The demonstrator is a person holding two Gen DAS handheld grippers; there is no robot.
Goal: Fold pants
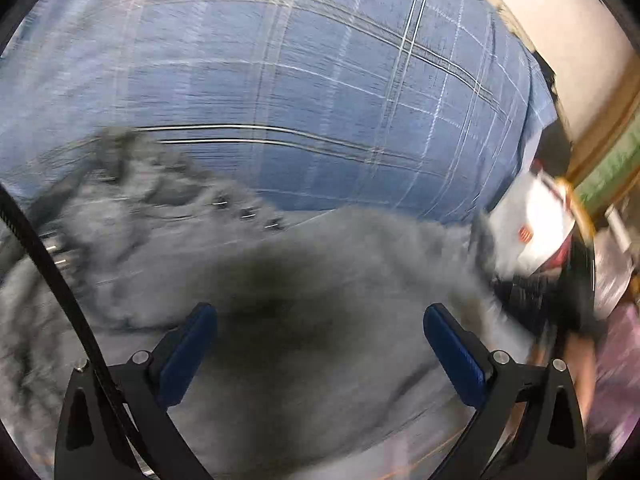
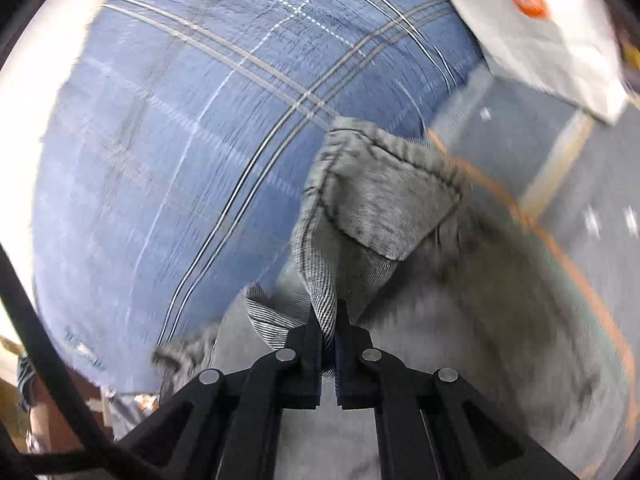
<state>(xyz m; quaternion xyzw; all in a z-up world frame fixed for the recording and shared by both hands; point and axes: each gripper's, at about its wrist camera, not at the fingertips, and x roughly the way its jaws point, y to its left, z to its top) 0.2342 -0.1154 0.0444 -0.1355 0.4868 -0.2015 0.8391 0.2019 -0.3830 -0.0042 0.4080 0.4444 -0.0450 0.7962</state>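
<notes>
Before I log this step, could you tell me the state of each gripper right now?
Left gripper: open, holding nothing, above the grey pants.
Right gripper: closed on a fold of the grey pants.

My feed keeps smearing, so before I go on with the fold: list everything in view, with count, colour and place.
pants: one, grey, on the bedsheet; a fold is pinched at the right wrist view's bottom centre
bedsheet: one, blue plaid, beneath the pants
white bag: one, white with an orange mark, upper right, off the sheet
left hand-held gripper: one, black with blue pads, open above the pants
right hand-held gripper: one, black, shut on the pants
</notes>
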